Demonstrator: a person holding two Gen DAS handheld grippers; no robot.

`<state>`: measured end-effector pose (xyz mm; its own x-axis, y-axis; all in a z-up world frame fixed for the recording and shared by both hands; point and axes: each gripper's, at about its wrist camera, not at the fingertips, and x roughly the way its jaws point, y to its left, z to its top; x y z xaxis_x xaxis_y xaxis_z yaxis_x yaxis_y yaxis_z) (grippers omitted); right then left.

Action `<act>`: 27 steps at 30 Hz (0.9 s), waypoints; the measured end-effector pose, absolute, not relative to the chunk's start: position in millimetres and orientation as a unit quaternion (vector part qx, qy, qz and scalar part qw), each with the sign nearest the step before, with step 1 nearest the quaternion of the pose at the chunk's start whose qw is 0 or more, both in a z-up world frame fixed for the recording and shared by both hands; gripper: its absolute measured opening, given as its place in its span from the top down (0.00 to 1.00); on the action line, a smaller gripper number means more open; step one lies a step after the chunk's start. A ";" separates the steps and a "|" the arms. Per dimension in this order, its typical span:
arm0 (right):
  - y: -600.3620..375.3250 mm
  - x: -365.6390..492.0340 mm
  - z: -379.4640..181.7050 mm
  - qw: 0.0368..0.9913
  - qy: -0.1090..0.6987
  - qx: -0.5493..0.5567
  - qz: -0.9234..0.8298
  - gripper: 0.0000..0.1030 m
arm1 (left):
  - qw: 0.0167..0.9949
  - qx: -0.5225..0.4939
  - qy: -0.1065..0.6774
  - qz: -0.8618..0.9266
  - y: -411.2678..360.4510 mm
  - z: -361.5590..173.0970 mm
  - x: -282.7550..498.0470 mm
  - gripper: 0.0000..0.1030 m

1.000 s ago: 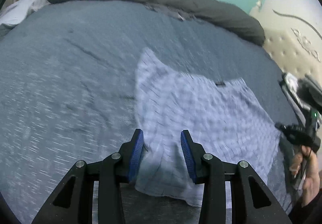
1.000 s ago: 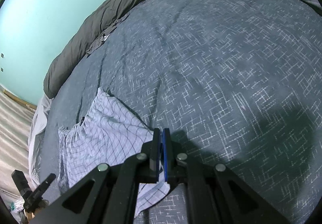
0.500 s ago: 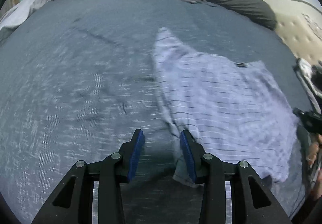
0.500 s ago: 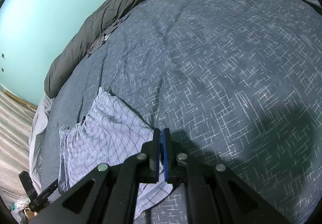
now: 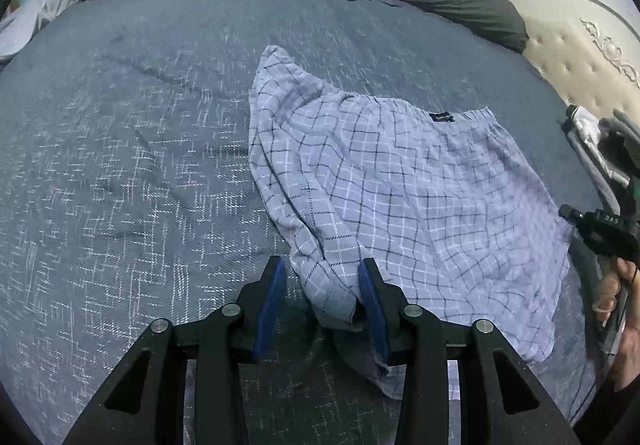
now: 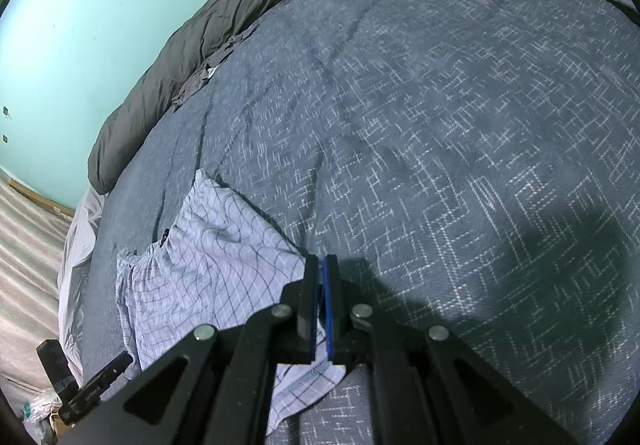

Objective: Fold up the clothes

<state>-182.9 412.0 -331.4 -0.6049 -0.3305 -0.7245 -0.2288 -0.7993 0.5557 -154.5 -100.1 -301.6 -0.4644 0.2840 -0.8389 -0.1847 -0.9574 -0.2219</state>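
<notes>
The bed (image 5: 120, 165) is carrying the checked shorts (image 5: 400, 181), which are lying spread on its patterned cover, waistband toward the headboard side. The left gripper (image 5: 322, 293) is sitting with jaws wide apart around a bunched leg hem, gripping nothing yet. The right gripper (image 6: 321, 305) is pinching what looks like the opposite hem corner (the cloth is barely showing between its nearly closed jaws). For a clean fold, the left should be closing on both layers before lifting.
</notes>
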 end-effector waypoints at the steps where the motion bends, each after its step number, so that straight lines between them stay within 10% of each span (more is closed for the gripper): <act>1: 412.1 -183.1 -331.9 0.030 -0.316 0.444 -0.838 0.98 | 0.138 -0.501 -0.051 0.853 -100.8 -302.0 -157.2 0.89; 27: 411.2 -182.6 -333.3 0.023 -0.323 0.443 -0.836 0.98 | 0.030 -0.497 -0.154 0.854 -215.5 -292.7 -134.4 0.95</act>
